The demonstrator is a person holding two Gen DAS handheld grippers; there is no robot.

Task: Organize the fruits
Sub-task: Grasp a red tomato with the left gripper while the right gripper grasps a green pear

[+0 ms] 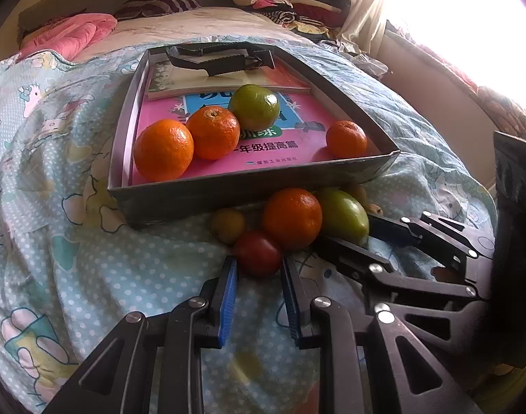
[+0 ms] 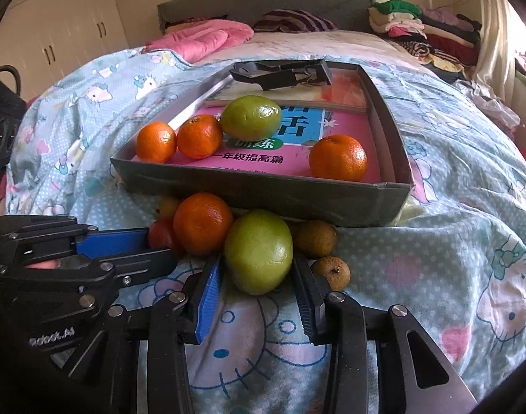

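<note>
A grey box (image 1: 228,189) (image 2: 263,196) lined with books lies on the bed, holding three oranges (image 1: 163,150) (image 2: 337,158) and a green fruit (image 1: 254,107) (image 2: 251,117). In front of it sit loose fruits. My left gripper (image 1: 258,263) (image 2: 159,245) has its blue pads against the sides of a small red fruit (image 1: 257,253) (image 2: 163,236). My right gripper (image 2: 257,276) (image 1: 363,234) is closed around a large green fruit (image 2: 257,252) (image 1: 344,215). A loose orange (image 1: 292,218) (image 2: 202,222) touches both held fruits.
Small brownish fruits (image 2: 314,238) (image 2: 331,272) (image 1: 227,225) lie beside the pile. A black clamp-like part (image 1: 221,58) (image 2: 280,72) rests at the box's far end. Pink blanket (image 2: 201,39), folded clothes (image 2: 421,27) and a bright window (image 1: 470,17) lie beyond.
</note>
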